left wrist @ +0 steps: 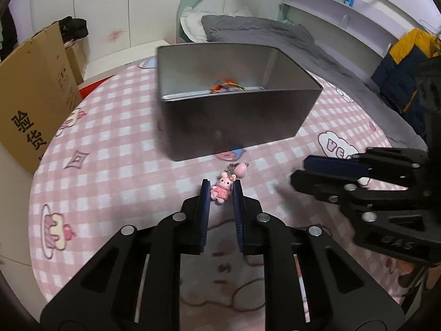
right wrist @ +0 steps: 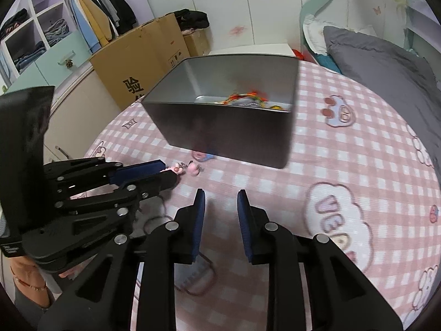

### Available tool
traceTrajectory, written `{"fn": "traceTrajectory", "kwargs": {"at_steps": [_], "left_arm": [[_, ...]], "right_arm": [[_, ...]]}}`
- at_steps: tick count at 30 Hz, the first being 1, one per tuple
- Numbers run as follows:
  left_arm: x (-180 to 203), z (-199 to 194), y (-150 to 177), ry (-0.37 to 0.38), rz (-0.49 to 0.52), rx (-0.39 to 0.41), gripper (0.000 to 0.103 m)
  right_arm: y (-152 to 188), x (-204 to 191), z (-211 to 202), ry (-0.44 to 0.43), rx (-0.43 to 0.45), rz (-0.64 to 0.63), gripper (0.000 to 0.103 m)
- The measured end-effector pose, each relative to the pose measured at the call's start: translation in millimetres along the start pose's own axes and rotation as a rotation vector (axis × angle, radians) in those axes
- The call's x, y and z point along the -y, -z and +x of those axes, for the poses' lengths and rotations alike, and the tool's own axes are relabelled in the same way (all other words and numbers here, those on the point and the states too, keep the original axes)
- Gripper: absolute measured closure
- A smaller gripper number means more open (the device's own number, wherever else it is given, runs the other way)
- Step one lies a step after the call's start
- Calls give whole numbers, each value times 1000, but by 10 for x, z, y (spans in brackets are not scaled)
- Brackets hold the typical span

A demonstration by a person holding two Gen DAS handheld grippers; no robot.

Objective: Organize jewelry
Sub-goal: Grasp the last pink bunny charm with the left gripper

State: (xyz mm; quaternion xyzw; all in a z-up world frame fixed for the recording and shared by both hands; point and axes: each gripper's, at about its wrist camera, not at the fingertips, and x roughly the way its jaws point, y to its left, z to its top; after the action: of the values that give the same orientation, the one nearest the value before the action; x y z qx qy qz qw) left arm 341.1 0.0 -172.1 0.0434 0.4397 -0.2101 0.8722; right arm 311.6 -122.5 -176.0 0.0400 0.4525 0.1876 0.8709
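A pink bear keychain charm [left wrist: 221, 191] lies on the pink checked tablecloth [left wrist: 110, 165] in front of a grey metal box [left wrist: 234, 115]. My left gripper [left wrist: 221, 189] has its blue pads on both sides of the charm, closed against it. A pink ball pendant [left wrist: 240, 168] on the same ring lies just beyond. The box holds colourful braided bracelets [left wrist: 226, 85], also seen in the right wrist view [right wrist: 248, 96]. My right gripper [right wrist: 220, 197] is open and empty, right of the left one [right wrist: 162, 172], above the cloth.
A cardboard box [left wrist: 33, 93] stands at the table's left edge. A bed with a grey pillow [left wrist: 248, 30] lies behind the table. A wardrobe with clothes [right wrist: 91, 19] is at the far left. The metal box [right wrist: 228, 127] stands mid-table.
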Motion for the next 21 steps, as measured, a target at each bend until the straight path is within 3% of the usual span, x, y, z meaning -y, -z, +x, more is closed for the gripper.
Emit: {"fn": "traceTrajectory", "kwargs": {"at_steps": [7,21], "left_arm": [[-164,-182,27,22,-11,19,87],[-335,-158,291,70,-13,-29,86]], "right_arm": [[-107,-245,177,-11,-1,-15,77],[-122,-369,196,-8,-8,-50,76]]}}
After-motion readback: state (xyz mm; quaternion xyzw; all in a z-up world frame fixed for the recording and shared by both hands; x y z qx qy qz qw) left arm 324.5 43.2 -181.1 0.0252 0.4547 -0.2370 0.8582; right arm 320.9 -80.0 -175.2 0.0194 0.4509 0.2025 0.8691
